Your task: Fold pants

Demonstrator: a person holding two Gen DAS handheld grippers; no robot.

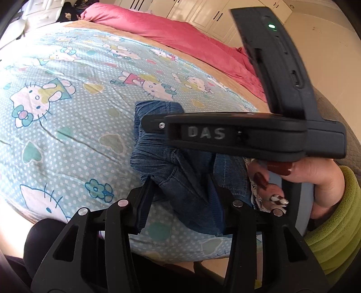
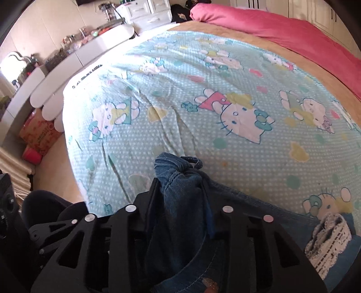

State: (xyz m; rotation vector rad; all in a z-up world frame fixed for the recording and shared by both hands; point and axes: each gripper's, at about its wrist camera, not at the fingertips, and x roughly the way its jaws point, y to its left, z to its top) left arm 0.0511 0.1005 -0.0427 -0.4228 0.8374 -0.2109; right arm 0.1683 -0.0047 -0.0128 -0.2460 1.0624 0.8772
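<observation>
Blue denim pants [image 1: 187, 180] lie bunched on the Hello Kitty bedspread [image 1: 67, 94] near the bed's front edge. In the left wrist view my left gripper [image 1: 180, 193] is shut on a fold of the denim, which fills the gap between its fingers. My right gripper [image 1: 149, 124] crosses just above it, side-on, held by a hand [image 1: 315, 175] in a green sleeve. In the right wrist view my right gripper [image 2: 181, 191] is shut on a gathered ridge of the pants [image 2: 180, 202], with a belt loop sticking out past the tips. White lace trim [image 2: 327, 236] lies at the right.
The bedspread [image 2: 203, 101] stretches ahead, with a pink duvet [image 2: 282, 24] along the far side. A white scalloped bed edge [image 2: 56, 90], a cluttered shelf and white drawers [image 2: 146, 11] stand at the left. White cupboards [image 1: 203, 13] line the far wall.
</observation>
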